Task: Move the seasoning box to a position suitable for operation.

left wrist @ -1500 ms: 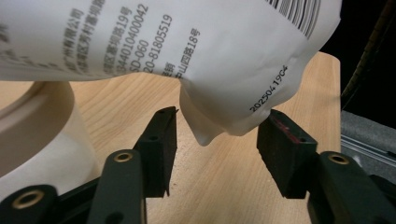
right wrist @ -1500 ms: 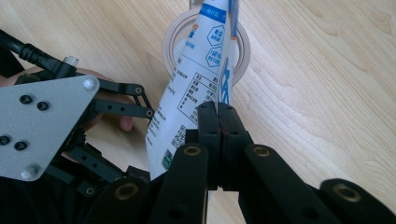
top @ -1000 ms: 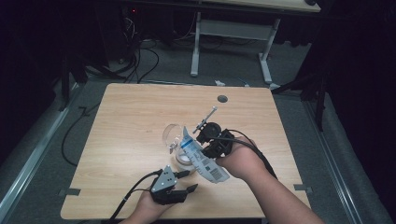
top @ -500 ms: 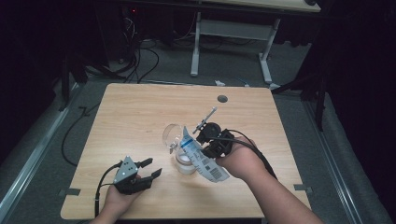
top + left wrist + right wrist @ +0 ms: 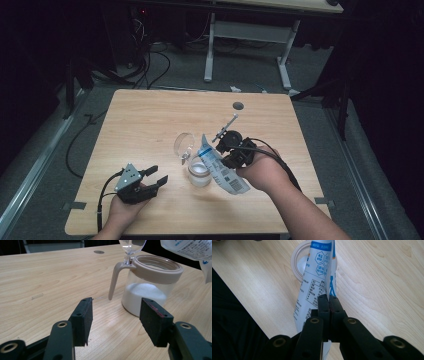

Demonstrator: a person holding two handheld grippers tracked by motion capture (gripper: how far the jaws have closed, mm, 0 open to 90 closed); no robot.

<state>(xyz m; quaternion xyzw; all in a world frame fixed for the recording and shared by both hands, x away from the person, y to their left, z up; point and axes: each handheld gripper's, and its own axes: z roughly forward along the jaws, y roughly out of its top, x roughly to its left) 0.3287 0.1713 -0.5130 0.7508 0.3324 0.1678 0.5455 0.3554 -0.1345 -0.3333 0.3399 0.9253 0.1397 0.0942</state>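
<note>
A glass jar (image 5: 200,176) with a beige rim holds white powder and stands on the wooden table (image 5: 150,120), its clear lid (image 5: 184,145) flipped up. My right gripper (image 5: 222,159) is shut on a white and blue printed bag (image 5: 224,172), held tilted with its top end over the jar's mouth. The right gripper view has the pads (image 5: 323,305) pinching the bag (image 5: 317,277) above the jar rim (image 5: 297,255). My left gripper (image 5: 156,176) rests to the left of the jar, open and with nothing in it. Its jaws (image 5: 115,315) point at the jar (image 5: 147,290).
A round cable hole (image 5: 238,106) lies in the table's far right part. The table's front edge runs just below both hands. Behind the table are a second desk's white legs (image 5: 210,45) and cables on the floor (image 5: 145,65).
My left gripper has slid leftward along the front of the table, away from the jar. The right gripper, the bag and the jar have stayed put.
</note>
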